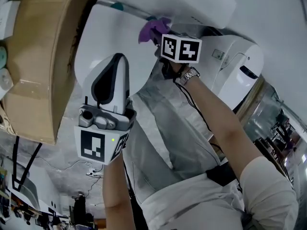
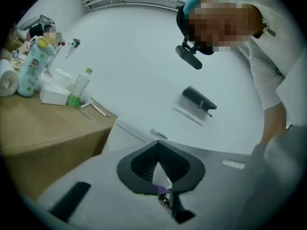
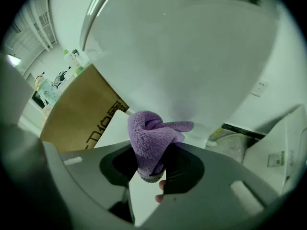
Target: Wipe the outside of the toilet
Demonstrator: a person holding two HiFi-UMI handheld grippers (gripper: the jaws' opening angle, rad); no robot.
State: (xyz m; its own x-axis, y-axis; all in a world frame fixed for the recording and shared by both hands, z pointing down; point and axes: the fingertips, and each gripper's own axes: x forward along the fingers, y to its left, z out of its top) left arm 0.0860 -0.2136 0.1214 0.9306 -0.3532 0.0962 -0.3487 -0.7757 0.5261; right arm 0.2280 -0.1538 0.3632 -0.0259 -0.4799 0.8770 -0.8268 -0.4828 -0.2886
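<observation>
The white toilet (image 1: 112,35) fills the top of the head view, and its curved outer wall (image 3: 192,56) looms close in the right gripper view. My right gripper (image 1: 160,35) is shut on a purple fluffy cloth (image 1: 152,29), holding it up against the toilet's outside. The bunched cloth (image 3: 152,137) sticks out from between the right gripper (image 3: 151,152) jaws. My left gripper (image 1: 119,61) hangs lower, to the left of the right gripper and in front of the toilet. Its jaws are closed to a point with nothing in them. In its own view the left gripper (image 2: 157,150) points away from the toilet.
A brown cardboard box (image 1: 41,56) stands close on the left of the toilet, with bottles and a tissue roll on its top (image 2: 43,128). A second white toilet (image 1: 237,68) stands to the right. My own body (image 1: 182,176) is close behind both grippers.
</observation>
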